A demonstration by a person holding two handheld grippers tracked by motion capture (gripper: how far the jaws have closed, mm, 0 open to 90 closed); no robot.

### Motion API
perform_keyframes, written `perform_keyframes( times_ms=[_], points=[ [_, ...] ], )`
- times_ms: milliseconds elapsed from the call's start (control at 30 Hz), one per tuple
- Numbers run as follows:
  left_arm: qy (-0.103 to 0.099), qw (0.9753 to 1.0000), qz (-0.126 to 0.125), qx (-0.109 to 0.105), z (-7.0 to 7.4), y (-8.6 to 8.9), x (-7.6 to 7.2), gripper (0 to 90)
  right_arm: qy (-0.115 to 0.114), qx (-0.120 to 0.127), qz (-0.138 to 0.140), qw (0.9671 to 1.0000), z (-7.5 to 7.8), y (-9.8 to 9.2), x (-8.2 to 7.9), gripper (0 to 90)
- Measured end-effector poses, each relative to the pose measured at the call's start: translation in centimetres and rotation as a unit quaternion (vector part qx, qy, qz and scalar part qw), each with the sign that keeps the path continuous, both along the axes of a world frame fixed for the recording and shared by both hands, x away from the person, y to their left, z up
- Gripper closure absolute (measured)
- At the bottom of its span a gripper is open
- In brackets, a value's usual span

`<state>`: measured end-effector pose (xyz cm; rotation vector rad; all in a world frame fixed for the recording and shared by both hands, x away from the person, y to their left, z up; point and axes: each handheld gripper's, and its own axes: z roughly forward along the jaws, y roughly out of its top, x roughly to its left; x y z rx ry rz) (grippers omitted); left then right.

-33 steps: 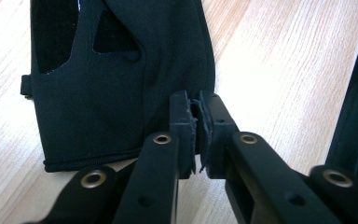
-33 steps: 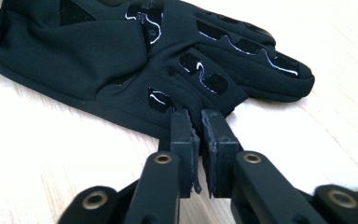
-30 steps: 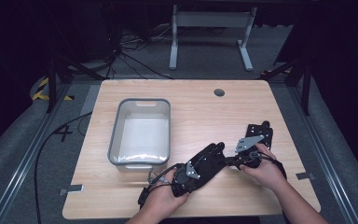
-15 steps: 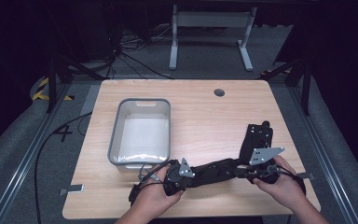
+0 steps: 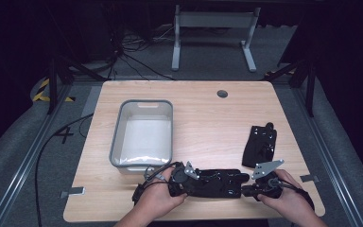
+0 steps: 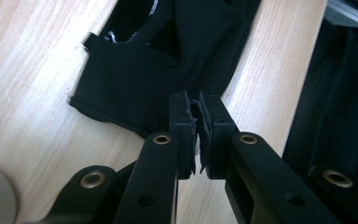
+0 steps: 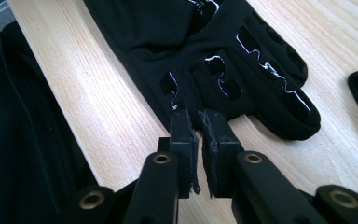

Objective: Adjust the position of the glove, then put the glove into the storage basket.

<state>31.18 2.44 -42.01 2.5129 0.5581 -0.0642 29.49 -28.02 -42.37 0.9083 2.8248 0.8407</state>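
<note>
The light wooden worktop (image 5: 203, 118) carries three things. A grey rectangular plastic bin (image 5: 142, 135) stands toward its left side, open and empty, its near rim just beyond the person's left hand (image 5: 157, 198). A second black fabric glove (image 5: 260, 144) lies by itself near the right edge, well apart from the bin and a little beyond the right hand (image 5: 286, 198).

The thing being worked is the black fabric glove with glossy printed patches (image 5: 212, 182), stretched flat along the worktop's near edge. Its long axis runs left to right, parallel to that edge, between the two hands. The left gripper (image 5: 182, 177) sits at its left end and the right gripper (image 5: 260, 182) at its right end, so each hand is nearest its own end and the glove spans the gap between them.

In the left gripper view, the left gripper (image 6: 196, 135) has its jaws pressed nearly together, the glove's plain cuff end (image 6: 135, 93) lying just ahead of the tips; cloth seems caught between the pads, though it is hard to tell surely. In the right gripper view, the right gripper (image 7: 200, 144) likewise has its jaws drawn close at the edge of the glove's finger end (image 7: 242, 74), which fans away from it toward the far right.

Judging by this, the coming move turns on that left-to-right line: the bin lies beyond the glove's left end, so the left hand is the nearer one to carry it there.
</note>
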Motion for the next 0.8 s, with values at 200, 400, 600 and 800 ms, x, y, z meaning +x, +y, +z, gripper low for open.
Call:
perform_keyframes(
  times_ms=[200,400,600,800],
  points=[
    [0.002,0.9998,0.003,-0.020,0.6,0.1,-0.4,67.7,-0.011,0.011,-0.003,0.9999,0.6,-0.1,0.2,79.6],
    [-0.017,0.9976,0.017,-0.065,2.1,0.9,-0.8,60.3,-0.033,0.037,-0.019,0.9986,1.2,-0.6,0.8,75.0],
    [-0.023,0.9951,0.028,-0.092,3.8,2.1,-0.8,60.2,-0.047,0.074,-0.046,0.9951,2.0,-1.5,1.6,70.3],
    [-0.021,0.9953,0.043,-0.084,4.1,3.1,-0.6,59.7,-0.052,0.086,-0.073,0.9923,1.9,-2.9,3.0,65.4]
  ],
)
